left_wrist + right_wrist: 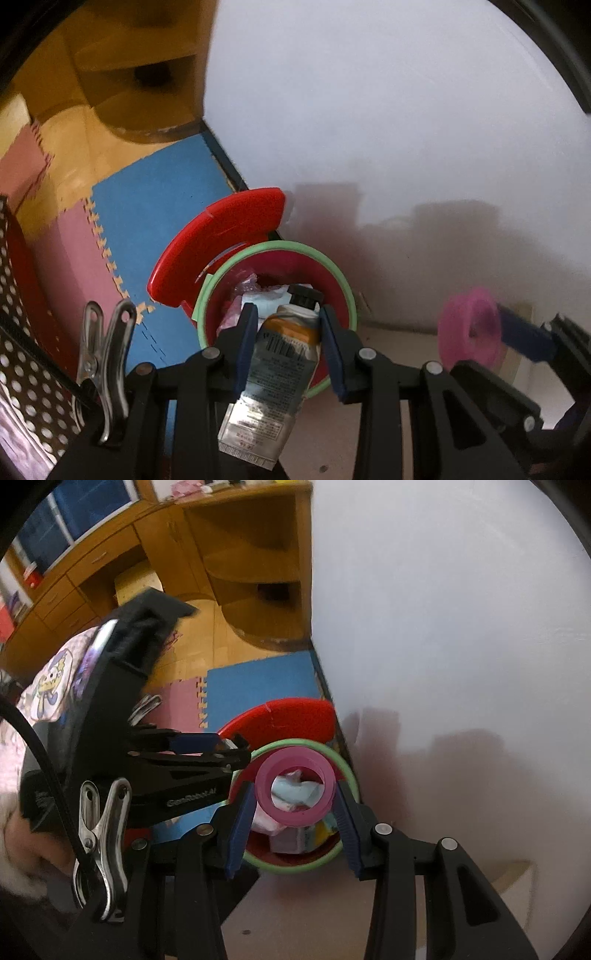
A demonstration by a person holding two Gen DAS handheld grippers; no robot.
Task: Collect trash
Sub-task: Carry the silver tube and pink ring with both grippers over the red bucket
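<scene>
Red bin [334,280] is seen beneath both grippers; a tube [275,354] is clamped by the left gripper [288,325], a pink ring [295,788] by the right gripper [295,805].

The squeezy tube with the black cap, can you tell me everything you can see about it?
The squeezed metallic tube with the black screw cap looks silvery and crinkled, with an orange band near the cap, a barcode and small print I cannot read. Its flat crimped end points toward the camera, its cap toward the red bin with the green rim. The left gripper holds it, one blue pad pressing on each side. It hangs above the bin's open mouth, not touching the trash inside.
</scene>
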